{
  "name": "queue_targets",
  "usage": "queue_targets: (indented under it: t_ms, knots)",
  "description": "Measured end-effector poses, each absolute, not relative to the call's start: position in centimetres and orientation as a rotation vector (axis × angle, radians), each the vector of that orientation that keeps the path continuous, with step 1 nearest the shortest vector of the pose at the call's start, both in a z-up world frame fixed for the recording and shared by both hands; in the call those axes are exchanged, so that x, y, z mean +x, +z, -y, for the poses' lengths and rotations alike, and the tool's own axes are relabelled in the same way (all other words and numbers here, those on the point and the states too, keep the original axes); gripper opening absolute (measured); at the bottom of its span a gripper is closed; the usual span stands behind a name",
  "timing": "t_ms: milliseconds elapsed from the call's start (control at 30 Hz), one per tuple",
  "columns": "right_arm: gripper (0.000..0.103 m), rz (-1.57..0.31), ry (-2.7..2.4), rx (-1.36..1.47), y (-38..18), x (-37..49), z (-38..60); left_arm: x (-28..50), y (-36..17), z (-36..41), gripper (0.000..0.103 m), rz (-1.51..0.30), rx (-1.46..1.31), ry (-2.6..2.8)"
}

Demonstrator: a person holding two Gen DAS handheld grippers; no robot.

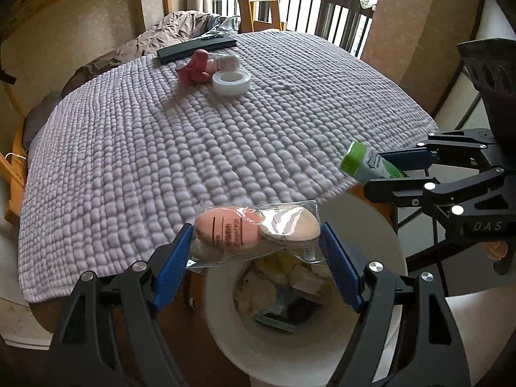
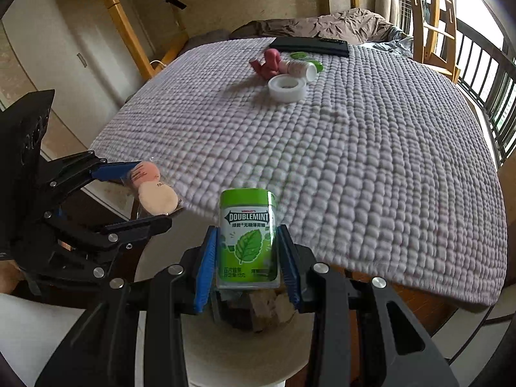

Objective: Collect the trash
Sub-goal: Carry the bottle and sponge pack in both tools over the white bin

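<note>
Bed blanket (image 1: pixel 193 135), lilac, knobbly, fills most of both views. White trash bin (image 1: pixel 380 235) sits below its near edge at 6 o'clock, paper and packaging scraps inside. Black flat case (image 1: pixel 196 47) lies at 12 o'clock on the blanket's far side. Left gripper (image 1: pixel 256 242), blue pads, jaws fairly wide, clamps the clear puff packet (image 1: pixel 258 230) by its two ends, held right over the bin mouth; peach and beige puffs inside. Right gripper (image 2: pixel 247 254), jaws narrower, grips the green Doublemint gum bottle (image 2: pixel 246 235) upright by its sides, above the bin, at the left view's 3 o'clock. Near the case: white tape roll (image 2: pixel 287 88), red figure (image 2: pixel 269 61) just beside it, small white bottle (image 2: pixel 298 68) lying on its side, touching the roll or not: unclear.
</note>
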State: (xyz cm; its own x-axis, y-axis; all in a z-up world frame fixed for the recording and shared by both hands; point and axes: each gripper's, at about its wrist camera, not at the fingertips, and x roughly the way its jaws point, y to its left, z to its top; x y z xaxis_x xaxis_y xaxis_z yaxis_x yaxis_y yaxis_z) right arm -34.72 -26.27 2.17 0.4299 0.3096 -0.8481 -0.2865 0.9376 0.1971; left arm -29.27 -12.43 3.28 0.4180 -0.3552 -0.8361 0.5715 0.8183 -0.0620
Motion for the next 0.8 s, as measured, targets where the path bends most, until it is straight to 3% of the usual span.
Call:
queue_targets:
  t_ms: [800]
  knots:
    - [0.037,-1.164,0.361,0.037,-1.6,-37.7,25.9,-32.1,-0.6,12.8,0.080,-1.088,0.258,-0.569]
